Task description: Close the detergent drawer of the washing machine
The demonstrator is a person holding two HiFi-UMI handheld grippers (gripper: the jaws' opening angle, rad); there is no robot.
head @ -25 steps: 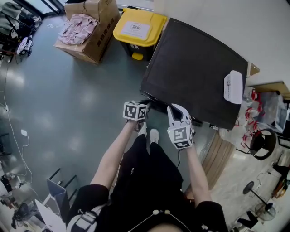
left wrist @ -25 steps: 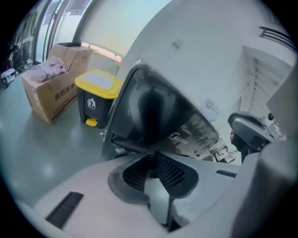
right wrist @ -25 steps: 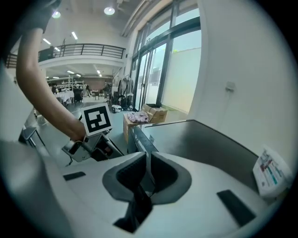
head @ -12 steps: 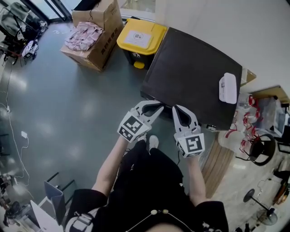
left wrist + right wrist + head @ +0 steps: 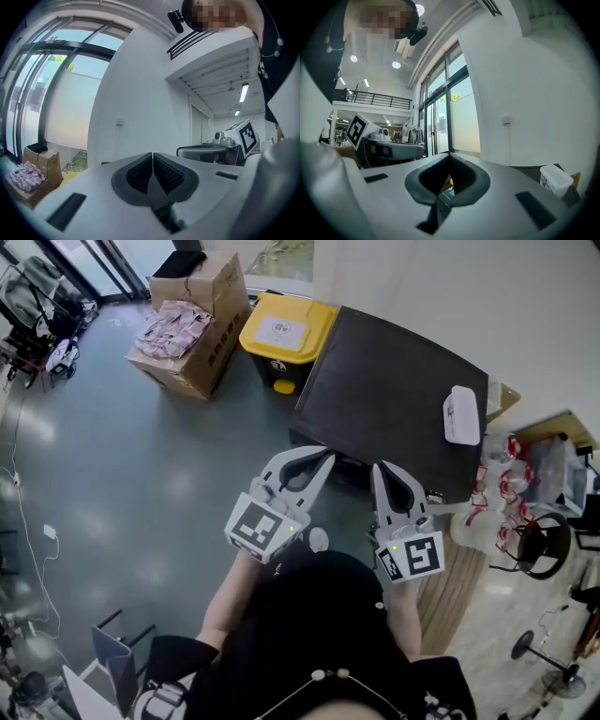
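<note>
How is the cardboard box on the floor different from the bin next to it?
The cardboard box is brown and open, with pink cloth in it; the bin is dark, shut under a yellow lid. The bin stands beside the dark machine; the cardboard box stands farther from it. Both rest on the grey floor.

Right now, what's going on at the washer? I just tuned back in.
A person stands at the front edge of the dark-topped washing machine, a gripper in each hand. The left gripper has just been closing its jaws, which now meet with nothing between them. The right gripper is shut and empty too. Both are held up in front of the machine. A white container sits on its top. The detergent drawer can't be made out from these views.
</note>
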